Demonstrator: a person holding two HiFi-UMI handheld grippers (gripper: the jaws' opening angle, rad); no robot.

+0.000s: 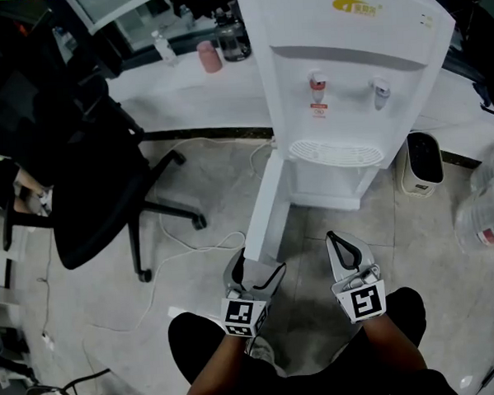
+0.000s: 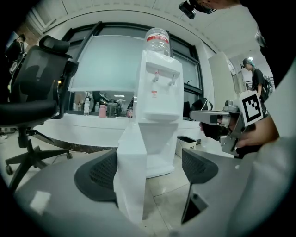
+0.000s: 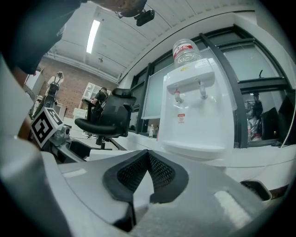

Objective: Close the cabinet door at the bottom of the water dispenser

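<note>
The white water dispenser (image 1: 348, 80) stands against the counter with a clear bottle on top (image 2: 157, 39). Its bottom cabinet door (image 1: 264, 208) is swung out toward me, seen edge-on. My left gripper (image 1: 257, 268) is open at the door's free end. In the left gripper view the door edge (image 2: 131, 176) stands between the pads, close to the left pad (image 2: 99, 173) and apart from the right one. My right gripper (image 1: 335, 239) hovers over the floor in front of the open cabinet, shut on nothing. Its pads (image 3: 155, 171) meet, facing the dispenser (image 3: 199, 106).
A black office chair (image 1: 72, 169) stands to the left, with cables (image 1: 200, 244) across the tiled floor. A small white appliance (image 1: 423, 163) and a clear water bottle (image 1: 487, 205) sit right of the dispenser. The counter (image 1: 184, 93) behind holds a pink cup (image 1: 210, 56).
</note>
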